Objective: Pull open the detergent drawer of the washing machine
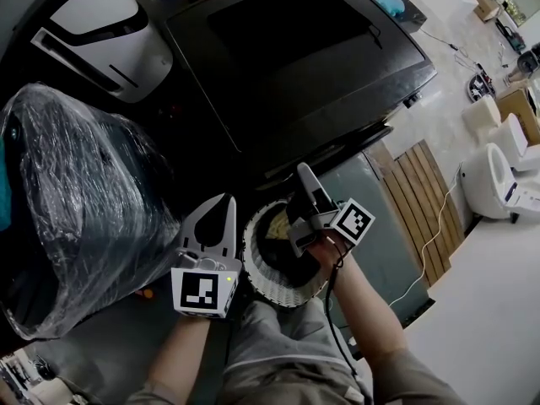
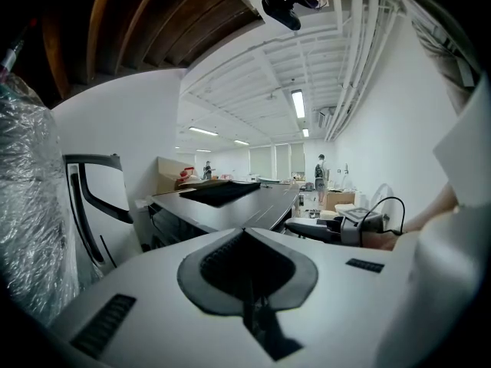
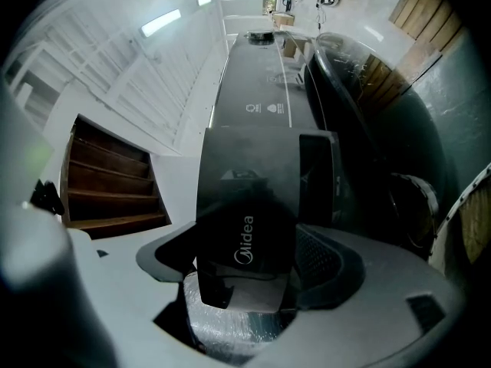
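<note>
The black washing machine (image 1: 295, 57) fills the middle of the head view, seen from above. My right gripper (image 1: 305, 180) reaches up to its front edge. In the right gripper view the glossy dark drawer front (image 3: 245, 236) with a Midea logo sits between the jaws of my right gripper (image 3: 249, 282), which are shut on it. The control panel (image 3: 265, 107) with small icons runs away beyond it. My left gripper (image 1: 226, 205) hangs left of the right one, apart from the machine. Its jaws meet at the tips with nothing held (image 2: 245, 236).
A bulky thing wrapped in clear plastic (image 1: 76, 209) stands close on the left. A white appliance (image 1: 101, 32) is behind it. The machine's round door (image 1: 270, 277) lies just below the grippers. A wooden pallet (image 1: 422, 201) and white units (image 1: 498, 175) are at the right.
</note>
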`<action>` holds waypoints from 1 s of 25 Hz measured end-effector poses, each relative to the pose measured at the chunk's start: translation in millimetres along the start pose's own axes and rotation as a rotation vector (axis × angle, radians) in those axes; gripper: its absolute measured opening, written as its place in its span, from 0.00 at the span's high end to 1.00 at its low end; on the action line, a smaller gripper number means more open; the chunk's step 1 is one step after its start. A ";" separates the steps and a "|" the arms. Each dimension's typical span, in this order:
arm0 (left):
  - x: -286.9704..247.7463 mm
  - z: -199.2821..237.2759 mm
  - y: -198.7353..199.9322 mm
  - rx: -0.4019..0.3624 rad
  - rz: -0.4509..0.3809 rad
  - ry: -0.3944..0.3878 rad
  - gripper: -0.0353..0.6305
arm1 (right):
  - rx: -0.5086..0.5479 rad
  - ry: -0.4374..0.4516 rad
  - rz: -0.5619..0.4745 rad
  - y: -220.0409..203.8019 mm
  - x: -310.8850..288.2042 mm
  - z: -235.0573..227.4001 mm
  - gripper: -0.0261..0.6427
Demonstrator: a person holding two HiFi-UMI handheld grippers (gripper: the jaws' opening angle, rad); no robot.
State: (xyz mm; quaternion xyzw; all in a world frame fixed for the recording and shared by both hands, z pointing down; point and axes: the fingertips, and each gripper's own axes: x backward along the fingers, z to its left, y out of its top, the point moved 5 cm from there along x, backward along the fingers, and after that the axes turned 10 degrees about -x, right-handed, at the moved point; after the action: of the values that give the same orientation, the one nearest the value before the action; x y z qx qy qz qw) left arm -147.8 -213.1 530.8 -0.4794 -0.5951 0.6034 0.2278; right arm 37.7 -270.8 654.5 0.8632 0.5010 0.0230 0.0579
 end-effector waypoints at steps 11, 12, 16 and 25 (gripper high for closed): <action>10.4 -20.0 -1.3 -0.037 0.027 -0.021 0.92 | -0.010 -0.008 -0.005 -4.2 56.7 -1.0 0.36; 11.5 -22.9 -1.9 -0.036 0.029 -0.025 0.92 | -0.010 -0.008 -0.006 -4.2 62.1 -1.1 0.36; 16.2 -32.6 -2.6 -0.043 0.039 -0.033 0.92 | -0.011 -0.012 -0.008 -5.8 79.3 -2.8 0.36; 25.3 -48.2 -2.2 -0.033 0.055 -0.053 0.92 | -0.016 -0.018 -0.005 -8.1 107.6 -2.7 0.36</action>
State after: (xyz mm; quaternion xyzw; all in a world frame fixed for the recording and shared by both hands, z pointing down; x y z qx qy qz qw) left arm -118.5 -167.2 533.2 -0.4833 -0.5972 0.6120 0.1874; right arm 83.9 -173.2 654.1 0.8616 0.5024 0.0192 0.0695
